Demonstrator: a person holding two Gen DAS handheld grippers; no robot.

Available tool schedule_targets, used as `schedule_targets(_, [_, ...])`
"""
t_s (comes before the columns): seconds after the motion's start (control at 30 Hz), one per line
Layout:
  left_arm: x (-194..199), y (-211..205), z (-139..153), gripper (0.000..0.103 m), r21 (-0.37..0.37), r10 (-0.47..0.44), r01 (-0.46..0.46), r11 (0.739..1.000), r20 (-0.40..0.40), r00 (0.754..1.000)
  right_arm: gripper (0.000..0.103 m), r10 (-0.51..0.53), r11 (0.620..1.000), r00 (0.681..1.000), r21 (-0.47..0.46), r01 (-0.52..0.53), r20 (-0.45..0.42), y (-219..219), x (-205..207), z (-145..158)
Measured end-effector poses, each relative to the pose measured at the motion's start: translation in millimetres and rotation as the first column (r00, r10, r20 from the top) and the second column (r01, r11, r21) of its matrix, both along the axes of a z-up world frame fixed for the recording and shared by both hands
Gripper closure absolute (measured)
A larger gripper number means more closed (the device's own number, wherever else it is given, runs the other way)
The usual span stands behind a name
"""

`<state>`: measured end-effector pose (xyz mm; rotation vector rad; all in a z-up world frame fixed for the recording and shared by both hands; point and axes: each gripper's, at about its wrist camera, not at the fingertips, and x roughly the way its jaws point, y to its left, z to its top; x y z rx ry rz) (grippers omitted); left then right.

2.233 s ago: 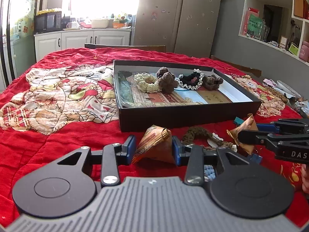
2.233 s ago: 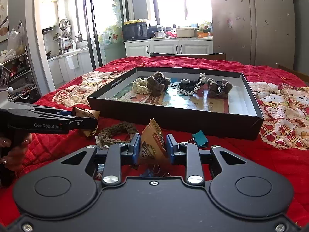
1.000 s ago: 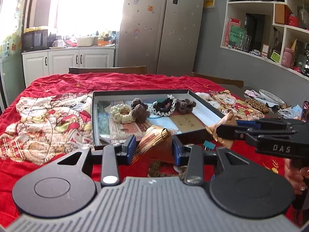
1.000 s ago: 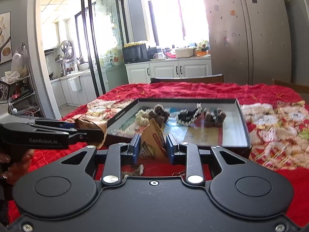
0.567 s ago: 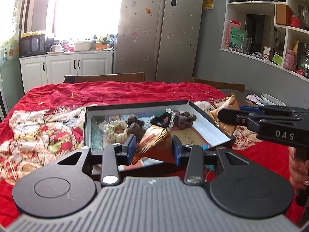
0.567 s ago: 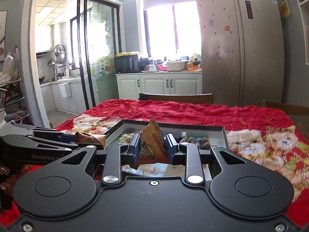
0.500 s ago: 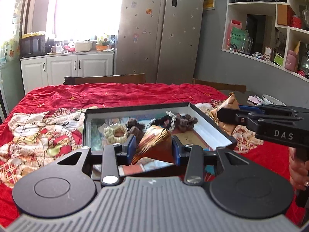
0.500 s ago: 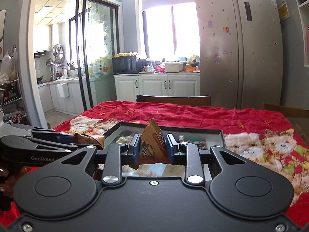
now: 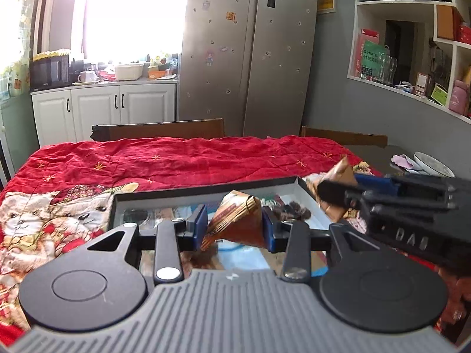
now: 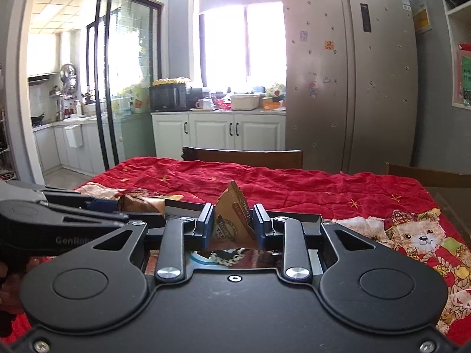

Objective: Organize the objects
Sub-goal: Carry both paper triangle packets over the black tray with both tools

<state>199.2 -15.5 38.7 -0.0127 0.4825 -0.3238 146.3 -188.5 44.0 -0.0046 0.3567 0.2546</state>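
Packets are counted first in the left wrist view: two are seen. One brown triangular packet (image 9: 235,220) is clamped between the blue pads (image 9: 200,226) of the left gripper (image 9: 234,228), and it is held above the black tray (image 9: 206,186). The second brown packet (image 9: 338,176) is gripped at the tip of the right gripper (image 9: 332,189), which comes in from the right side, beside the right wall of the tray. One dark scrunchie (image 9: 291,207) is made out inside the tray; other things there are mostly hidden, so they are not counted. One red blanket (image 9: 176,158) is spread under the tray. The left gripper is pointed slightly downward.

In the right wrist view, two packets are seen again. One is pinched upright in the right gripper (image 10: 234,226), over the near part of the tray. The other is held by the left gripper (image 10: 138,204) at the left. Below the jaws, what is probably one beaded scrunchie (image 10: 228,257) is partly seen. The right gripper is also tilted a little downward.
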Motion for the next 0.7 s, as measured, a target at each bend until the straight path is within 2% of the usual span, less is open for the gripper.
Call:
schedule_targets(0.37, [33, -16, -30, 0.06, 0.02, 0.016, -0.014, 1.0, -0.059, 0.998, 0.075, -0.036, 0.998, 0.996, 0.045, 0.04, -0.08, -8, 41, -38])
schedule_targets(0.7, [43, -27, -51, 0.06, 0.075, 0.001, 0.005, 0.997, -0.088, 0.996, 0.075, -0.044, 0.999, 0.992, 0.008, 0.046, -0.118, -4, 60, -64])
